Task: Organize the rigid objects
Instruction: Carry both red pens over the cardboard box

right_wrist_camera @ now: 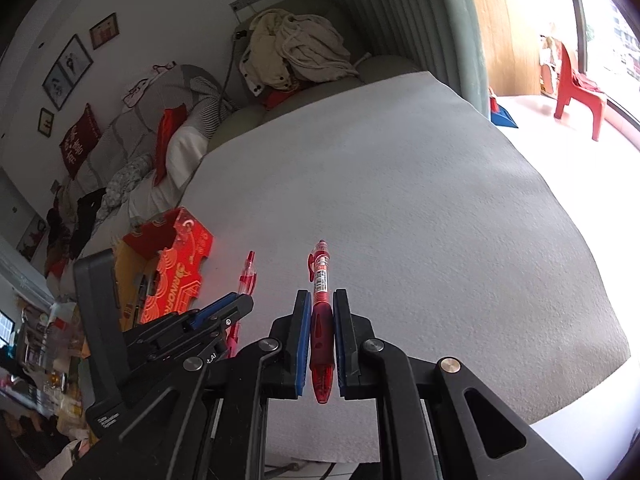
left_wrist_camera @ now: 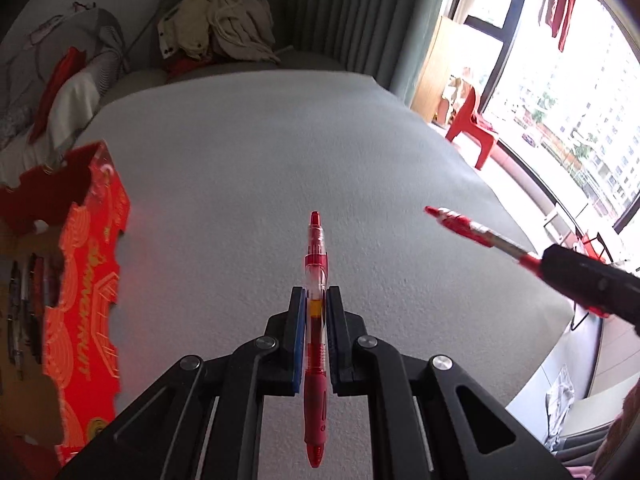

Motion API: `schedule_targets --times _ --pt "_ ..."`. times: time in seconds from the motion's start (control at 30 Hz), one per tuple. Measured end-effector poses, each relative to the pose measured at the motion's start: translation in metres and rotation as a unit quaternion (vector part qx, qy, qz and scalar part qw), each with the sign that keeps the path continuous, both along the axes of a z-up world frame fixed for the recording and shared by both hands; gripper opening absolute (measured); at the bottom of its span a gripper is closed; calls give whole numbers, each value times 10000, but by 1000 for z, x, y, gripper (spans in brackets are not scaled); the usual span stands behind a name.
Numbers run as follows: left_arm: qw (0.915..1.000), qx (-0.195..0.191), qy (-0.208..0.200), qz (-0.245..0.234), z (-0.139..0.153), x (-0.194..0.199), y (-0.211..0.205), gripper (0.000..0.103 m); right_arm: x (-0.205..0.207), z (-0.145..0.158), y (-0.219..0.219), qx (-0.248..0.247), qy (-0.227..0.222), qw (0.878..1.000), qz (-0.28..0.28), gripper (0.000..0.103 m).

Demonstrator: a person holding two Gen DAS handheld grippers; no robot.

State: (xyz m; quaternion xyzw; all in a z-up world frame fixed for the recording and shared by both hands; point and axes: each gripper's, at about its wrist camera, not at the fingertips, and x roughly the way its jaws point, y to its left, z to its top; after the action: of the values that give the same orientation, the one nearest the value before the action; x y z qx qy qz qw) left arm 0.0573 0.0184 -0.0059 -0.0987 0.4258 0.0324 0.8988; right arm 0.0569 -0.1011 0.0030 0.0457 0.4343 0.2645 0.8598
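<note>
My left gripper is shut on a red translucent pen, which points away from me above the grey-white tablecloth. My right gripper is shut on a second red pen with a barcode label. In the left wrist view the right gripper comes in from the right, its pen pointing left. In the right wrist view the left gripper is at lower left with its pen. An open red cardboard box stands at the table's left and holds several pens.
Behind the table is a sofa with a heap of pale clothes and cushions. A grey-green curtain hangs at the back. A red plastic chair stands by the window on the right.
</note>
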Motion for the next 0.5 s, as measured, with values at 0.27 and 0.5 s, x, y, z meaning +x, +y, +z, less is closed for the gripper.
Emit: schedule_targets --times 0.27,0.5 --pt "9973 209 -526 475 57 -23 42 10 -10 27 58 -18 -322 9983 478 12" --pt "9882 453 -776 1240 87 -68 113 10 -30 35 149 -11 -456 9902 1317 12"
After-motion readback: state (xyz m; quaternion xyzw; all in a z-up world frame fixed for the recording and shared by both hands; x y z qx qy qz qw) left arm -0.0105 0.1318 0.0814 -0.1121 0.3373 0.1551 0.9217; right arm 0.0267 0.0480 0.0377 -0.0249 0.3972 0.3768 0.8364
